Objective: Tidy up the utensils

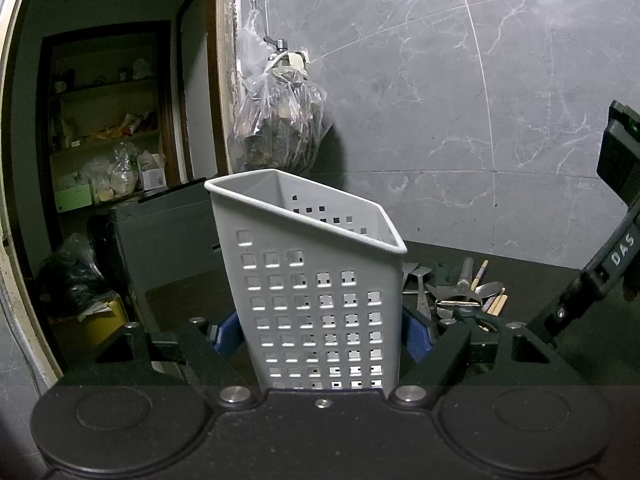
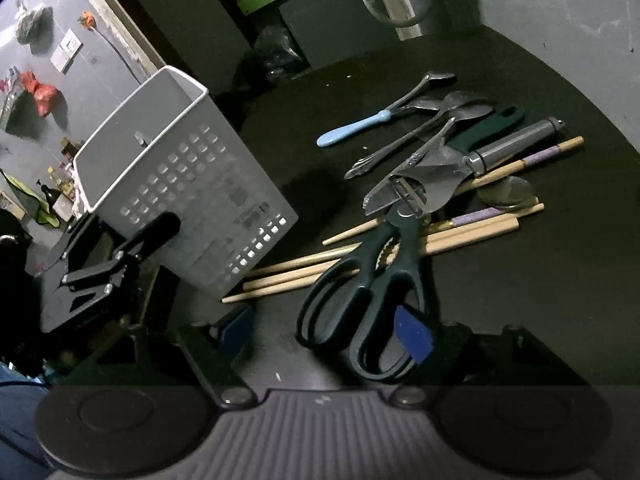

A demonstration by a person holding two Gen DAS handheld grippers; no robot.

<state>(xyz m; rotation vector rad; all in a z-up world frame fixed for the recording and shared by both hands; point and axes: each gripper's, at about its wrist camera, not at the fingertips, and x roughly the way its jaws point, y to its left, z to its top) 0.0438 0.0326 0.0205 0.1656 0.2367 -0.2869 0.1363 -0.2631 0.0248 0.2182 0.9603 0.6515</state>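
Left gripper [image 1: 322, 336] clamping holder [image 1: 316, 280]; right gripper [image 2: 326, 332], released, lining up scissors [image 2: 372, 292] at twelve o'clock; next, clenching handles.

1. The caddy [image 2: 180, 184] stands on the table [image 2: 520, 300], left of the utensil pile.
2. The scissors [image 2: 372, 288] lie nearest, across the chopsticks [image 2: 460, 232].
3. Spoons [image 2: 420, 128] and a peeler [image 2: 516, 140] lie behind them.
4. The left gripper [image 1: 320, 336] has the caddy between its pads.
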